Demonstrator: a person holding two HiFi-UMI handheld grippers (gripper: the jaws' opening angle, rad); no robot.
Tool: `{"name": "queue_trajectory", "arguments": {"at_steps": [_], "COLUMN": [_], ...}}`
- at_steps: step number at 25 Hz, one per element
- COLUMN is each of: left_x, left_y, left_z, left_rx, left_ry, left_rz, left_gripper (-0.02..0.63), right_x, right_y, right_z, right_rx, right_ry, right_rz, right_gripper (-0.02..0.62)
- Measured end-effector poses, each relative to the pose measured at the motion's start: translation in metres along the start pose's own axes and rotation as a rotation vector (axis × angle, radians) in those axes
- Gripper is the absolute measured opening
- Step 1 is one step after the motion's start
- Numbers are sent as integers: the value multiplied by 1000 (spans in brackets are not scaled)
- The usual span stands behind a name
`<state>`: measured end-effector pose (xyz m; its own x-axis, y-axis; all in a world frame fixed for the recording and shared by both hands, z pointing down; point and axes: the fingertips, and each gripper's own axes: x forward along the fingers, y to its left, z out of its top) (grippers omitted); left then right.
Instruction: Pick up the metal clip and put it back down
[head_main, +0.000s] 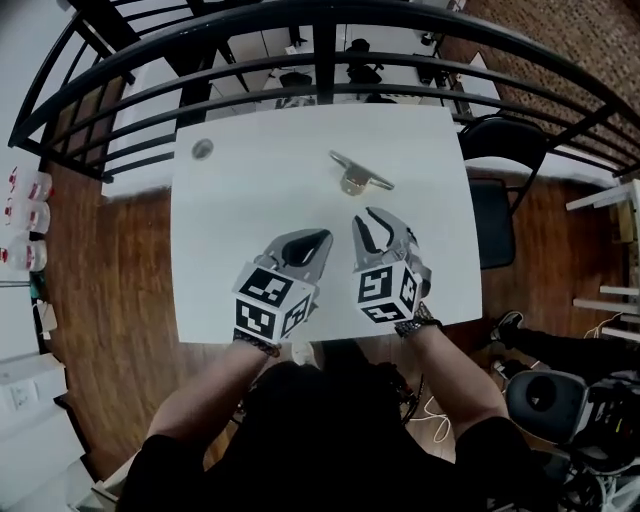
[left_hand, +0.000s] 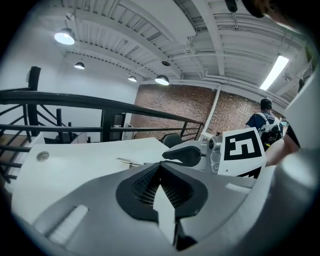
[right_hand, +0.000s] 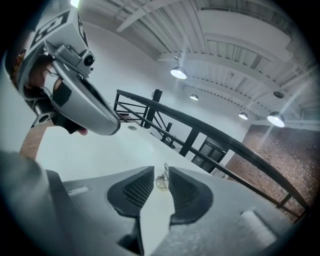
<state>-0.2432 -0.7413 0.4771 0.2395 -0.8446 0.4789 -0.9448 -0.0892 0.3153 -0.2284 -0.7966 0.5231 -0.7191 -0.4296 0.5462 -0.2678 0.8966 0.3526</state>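
The metal clip (head_main: 358, 175) lies on the white table (head_main: 230, 260), toward the far side and right of the middle. Both grippers hover over the near half, short of the clip. My right gripper (head_main: 378, 222) points at the clip; in the right gripper view its jaws (right_hand: 161, 172) stand apart with nothing between them, and the clip (right_hand: 162, 181) shows far off through the gap. My left gripper (head_main: 322, 240) is beside it on the left, its pad tips (left_hand: 160, 165) meeting and empty. The clip (left_hand: 131, 162) lies ahead of it, to the left.
A small round metal disc (head_main: 202, 150) sits at the table's far left corner. A black railing (head_main: 320, 60) runs close behind the far edge. A black chair (head_main: 505, 200) stands off the right edge. Wooden floor surrounds the table.
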Motion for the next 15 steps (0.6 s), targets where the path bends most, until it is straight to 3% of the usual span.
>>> {"name": "queue_trajectory", "arguments": {"at_steps": [8,15], "left_x": [41,57], "left_y": [48,76], "left_z": [-9,-10], "left_rx": [-70,-84], "left_ry": [84,126], "left_rz": [30,58], "left_gripper": [15,15], "right_x": [82,122], "right_y": [-2,-1], "right_z": [-21,-25], "right_rx": [-157,-264], "right_ry": [75,104], "right_rz": [40,62], "right_gripper": [103,114]}}
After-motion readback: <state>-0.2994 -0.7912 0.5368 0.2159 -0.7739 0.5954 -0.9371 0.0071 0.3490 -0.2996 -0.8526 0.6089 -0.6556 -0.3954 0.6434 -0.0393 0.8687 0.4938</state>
